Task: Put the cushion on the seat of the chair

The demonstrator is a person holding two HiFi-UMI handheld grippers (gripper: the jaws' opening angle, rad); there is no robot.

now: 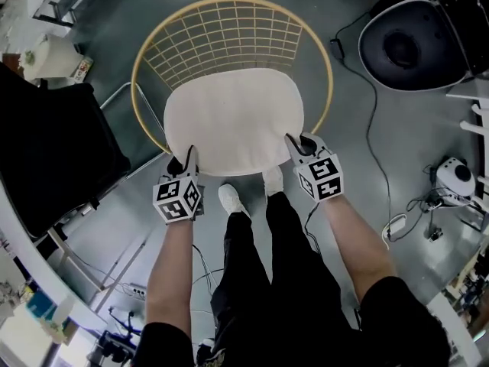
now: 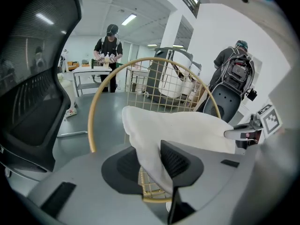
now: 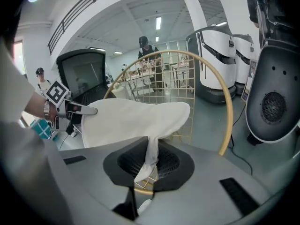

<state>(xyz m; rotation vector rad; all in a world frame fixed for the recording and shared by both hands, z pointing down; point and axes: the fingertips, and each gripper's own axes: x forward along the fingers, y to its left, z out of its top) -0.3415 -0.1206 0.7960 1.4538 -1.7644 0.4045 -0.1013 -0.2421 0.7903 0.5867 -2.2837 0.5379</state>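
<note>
A round cream cushion hangs over the gold wire chair, held by its near edge on both sides. My left gripper is shut on the cushion's near-left edge; in the left gripper view a fold of the cushion sits pinched between the jaws of the left gripper. My right gripper is shut on the near-right edge, where a thin fold of the cushion runs through the right gripper. The chair's wire seat shows below the jaws.
A black office chair stands at the left. A dark round pod seat sits at the back right, with cables and small devices on the floor. The person's legs and white shoes are just in front of the chair. Other people stand far off.
</note>
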